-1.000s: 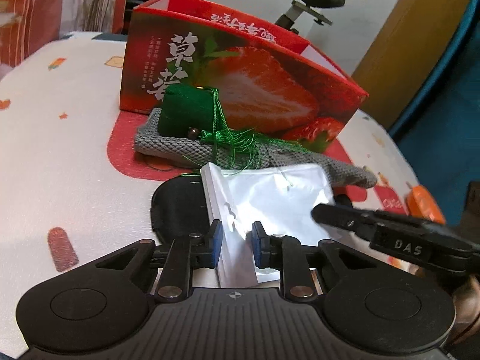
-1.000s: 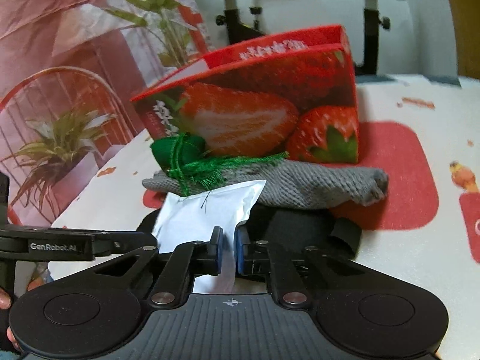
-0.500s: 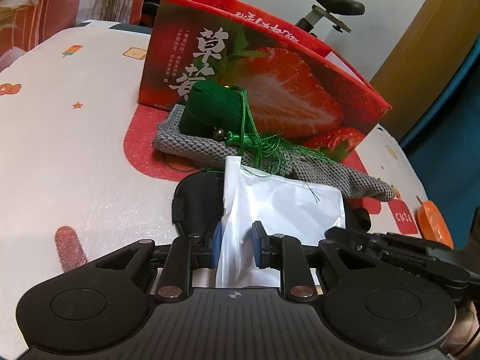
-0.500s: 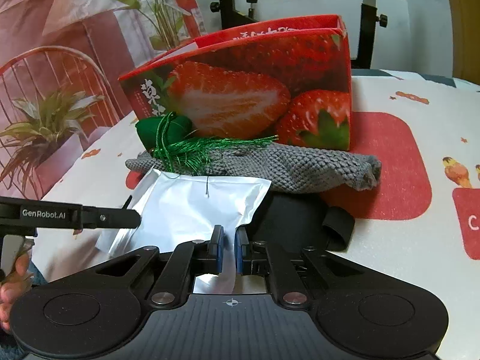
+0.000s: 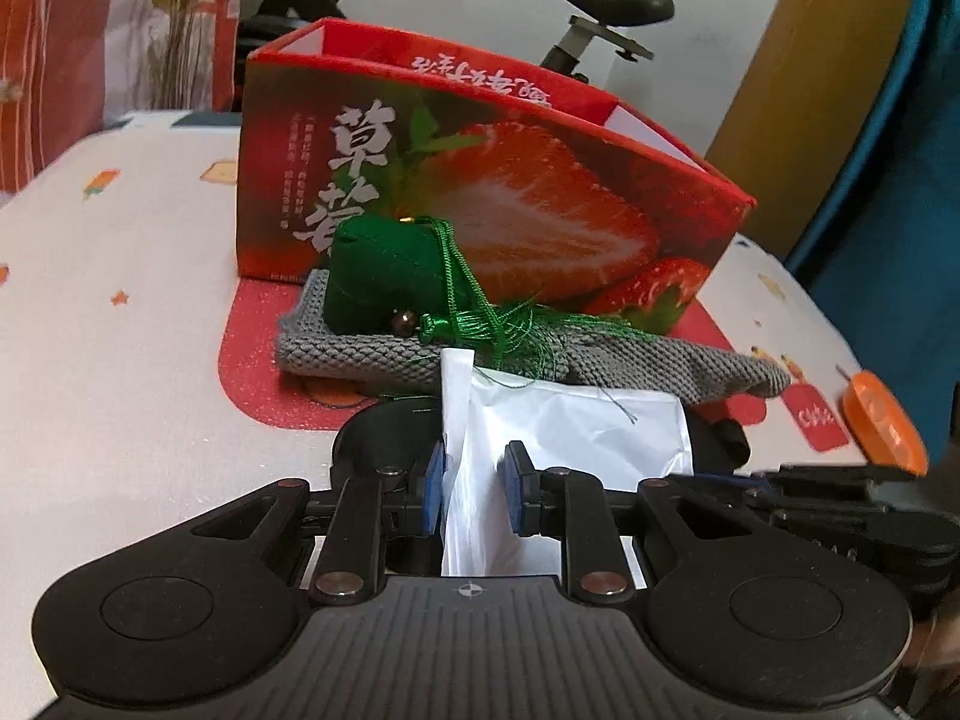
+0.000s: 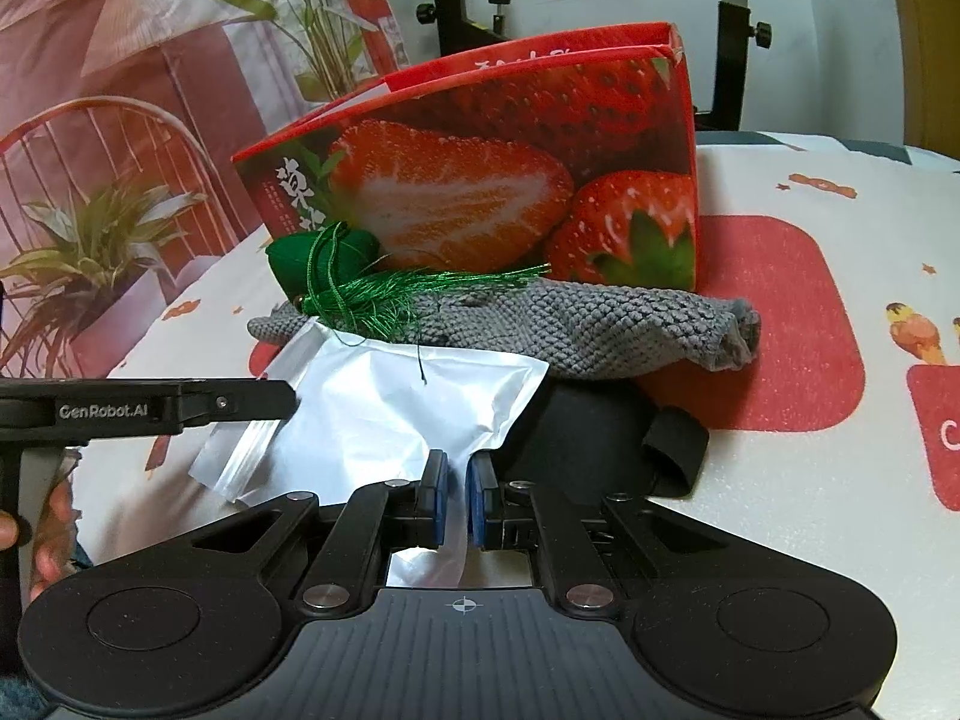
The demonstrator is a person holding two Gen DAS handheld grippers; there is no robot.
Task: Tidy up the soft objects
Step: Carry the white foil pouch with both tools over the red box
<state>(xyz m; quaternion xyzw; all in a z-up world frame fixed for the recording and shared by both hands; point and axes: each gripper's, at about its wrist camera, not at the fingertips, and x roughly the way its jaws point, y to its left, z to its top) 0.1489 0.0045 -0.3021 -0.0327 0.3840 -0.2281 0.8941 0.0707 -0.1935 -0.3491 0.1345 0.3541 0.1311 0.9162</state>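
Two grippers share one thing between them: a flat white foil pouch (image 6: 396, 408), held in the air just in front of us over a patterned tablecloth (image 5: 120, 360). Our left gripper (image 5: 477, 489) has its jaws partly closed around the pouch's left end, near the clear zip strip, with the film pinched loosely between the blue pads. Our right gripper (image 6: 457, 495) has its jaws drawn almost together on the pouch's opposite lower corner, holding it firmly. The pouch's long axis runs left to right, stretched from one gripper to the other, and its broad face tilts up and away from us; its far edge reaches toward the pile beyond. Directly ahead, past the pouch, a grey knitted cloth (image 6: 576, 324) lies lengthwise across the table, with a small green pouch with tassel (image 5: 384, 282) resting on its left end. Under the foil pouch and touching the cloth's near edge sits a black fabric item (image 6: 606, 432). Behind all of these stands an open-topped red strawberry box (image 5: 498, 204), its long side facing us. We judge the box to be the destination, so the pouch must rise above the rim and travel forward, both grippers about equally near.
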